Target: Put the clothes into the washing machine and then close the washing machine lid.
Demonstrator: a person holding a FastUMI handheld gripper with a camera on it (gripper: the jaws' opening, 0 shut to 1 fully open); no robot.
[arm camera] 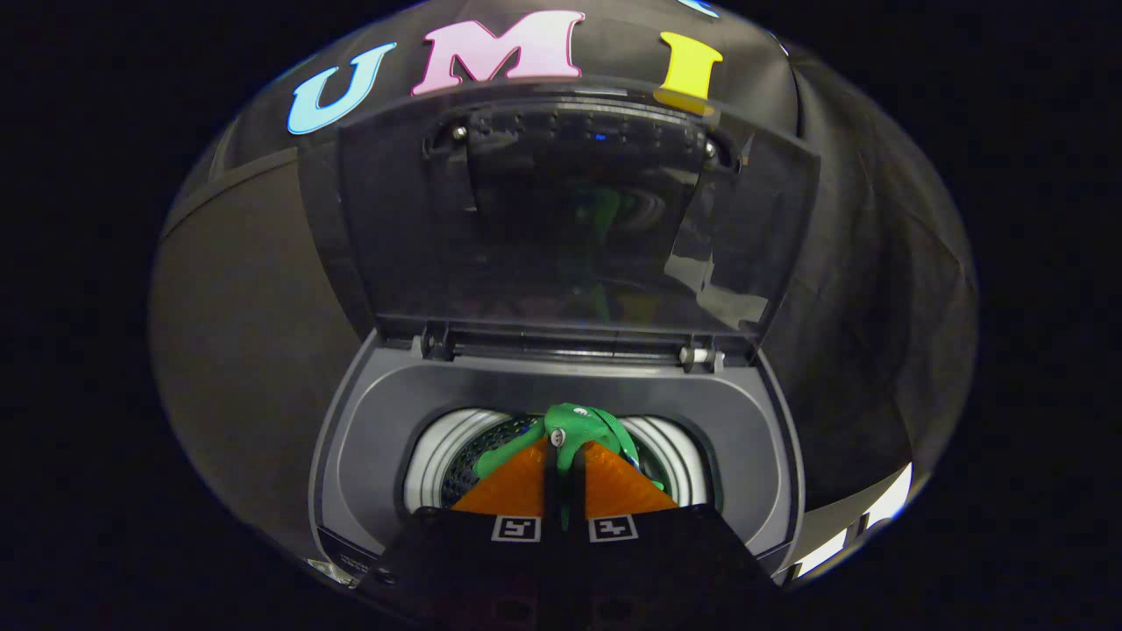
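Washing machine (561,412): top-loader, dark grey surround, directly below the gripper. Lid (570,210): raised upright at 12 o'clock, hinged along the far rim. Drum (438,460): pale ribbed ring, perforated wall, open. Gripper (564,451): fingers nearly together, pinching a green garment (574,429) that hangs over the drum mouth, trailing toward 4 o'clock.

Gripper camera, close above open washing machine (351,438), facing down
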